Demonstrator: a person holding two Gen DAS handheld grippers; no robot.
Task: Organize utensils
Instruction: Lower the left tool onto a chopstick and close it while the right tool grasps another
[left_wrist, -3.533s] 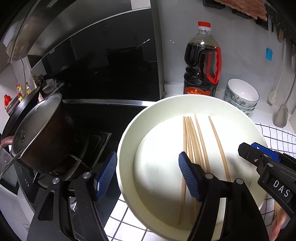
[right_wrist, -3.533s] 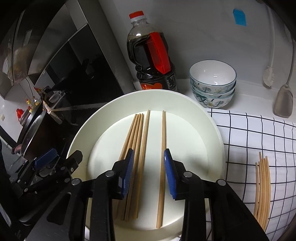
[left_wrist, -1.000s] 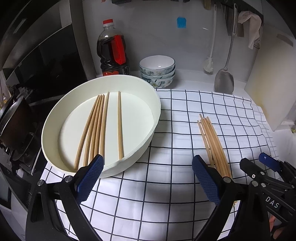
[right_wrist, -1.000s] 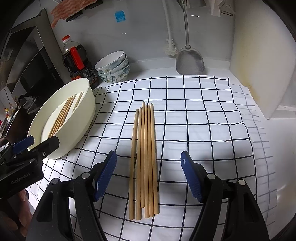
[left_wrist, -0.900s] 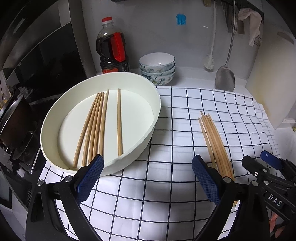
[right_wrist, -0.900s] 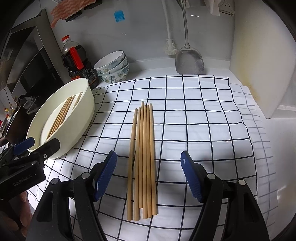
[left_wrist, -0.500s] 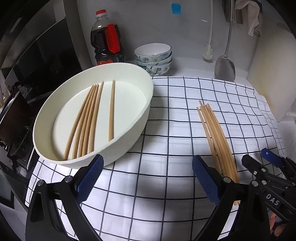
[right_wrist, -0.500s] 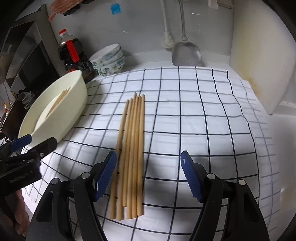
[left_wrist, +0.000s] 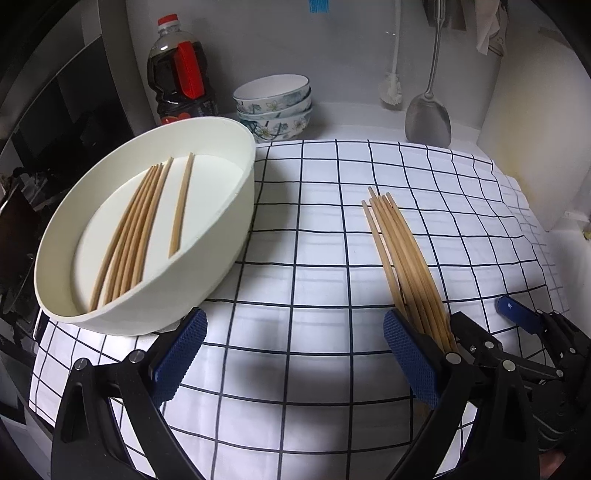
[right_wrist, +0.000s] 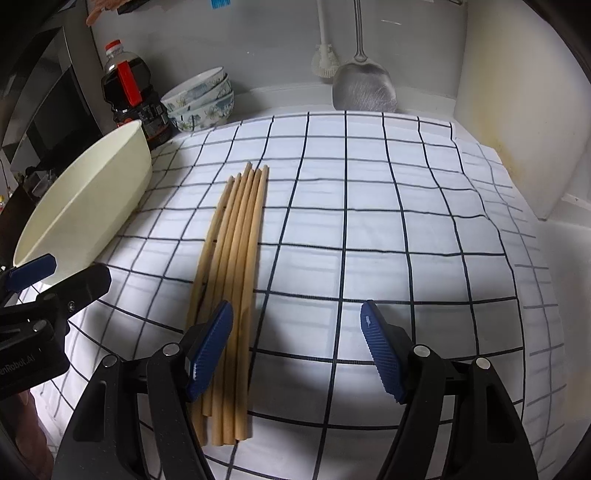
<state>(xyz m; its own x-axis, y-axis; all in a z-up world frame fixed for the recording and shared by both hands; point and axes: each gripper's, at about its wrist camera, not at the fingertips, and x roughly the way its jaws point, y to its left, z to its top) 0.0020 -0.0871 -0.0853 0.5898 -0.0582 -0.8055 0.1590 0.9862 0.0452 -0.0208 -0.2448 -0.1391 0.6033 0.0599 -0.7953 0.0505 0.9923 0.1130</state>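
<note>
My right claw (right_wrist: 295, 350) is spread wide and low over the checked cloth (right_wrist: 388, 229), holding nothing, and its left pad is just above the near end of the loose chopsticks (right_wrist: 236, 258) that lie on the cloth. My left claw (left_wrist: 291, 354) is also spread wide and empty, near the white dish (left_wrist: 229, 236), where more chopsticks (left_wrist: 136, 225) lie inside. Farther back, at the wall, I see stacked bowls (left_wrist: 275, 107), a dark sauce bottle (left_wrist: 181, 74) and a hanging metal spatula (left_wrist: 428, 118).
</note>
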